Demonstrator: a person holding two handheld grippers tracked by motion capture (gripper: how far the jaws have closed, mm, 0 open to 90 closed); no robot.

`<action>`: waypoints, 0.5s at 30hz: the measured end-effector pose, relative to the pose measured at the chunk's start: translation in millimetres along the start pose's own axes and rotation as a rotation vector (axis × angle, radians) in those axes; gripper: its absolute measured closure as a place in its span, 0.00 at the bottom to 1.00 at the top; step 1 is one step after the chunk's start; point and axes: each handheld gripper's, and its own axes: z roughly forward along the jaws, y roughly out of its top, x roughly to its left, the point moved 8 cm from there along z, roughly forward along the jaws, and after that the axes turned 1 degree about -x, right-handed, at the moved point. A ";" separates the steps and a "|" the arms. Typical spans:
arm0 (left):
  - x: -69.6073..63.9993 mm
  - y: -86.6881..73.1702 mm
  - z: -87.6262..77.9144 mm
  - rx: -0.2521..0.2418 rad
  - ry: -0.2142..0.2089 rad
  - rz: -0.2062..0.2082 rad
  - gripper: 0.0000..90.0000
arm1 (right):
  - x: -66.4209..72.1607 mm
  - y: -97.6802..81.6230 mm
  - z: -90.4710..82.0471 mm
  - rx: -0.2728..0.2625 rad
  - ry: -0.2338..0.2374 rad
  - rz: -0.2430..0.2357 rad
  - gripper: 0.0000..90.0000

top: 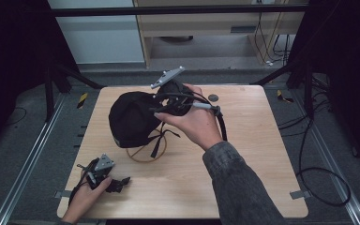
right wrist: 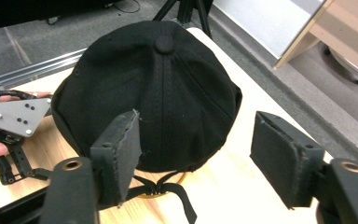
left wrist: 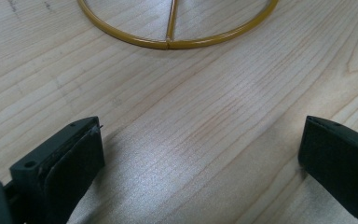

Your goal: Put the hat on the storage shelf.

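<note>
High view: black fabric baseball cap sat on a thin gold wire ring stand, mid light wooden table.

Left gripper view: left gripper low over bare wood, jaws wide, empty.

Right gripper view: right gripper gaped wide just behind the cap, gripping nothing.

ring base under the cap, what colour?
Golden yellow; the ring base shows best in the left gripper view, under the black cap.
</note>
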 end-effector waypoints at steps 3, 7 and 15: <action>0.0 0.0 0.0 0.000 0.000 0.000 0.00 | 0.9 -5.1 -1.8 -0.001 -0.015 0.002 0.29; 0.0 0.0 0.0 0.000 0.000 0.000 0.00 | 0.7 -13.7 -4.2 0.010 -0.030 0.008 0.24; 0.1 0.0 0.0 0.001 0.000 0.000 0.00 | -4.2 -35.0 -7.9 0.026 -0.064 0.031 0.16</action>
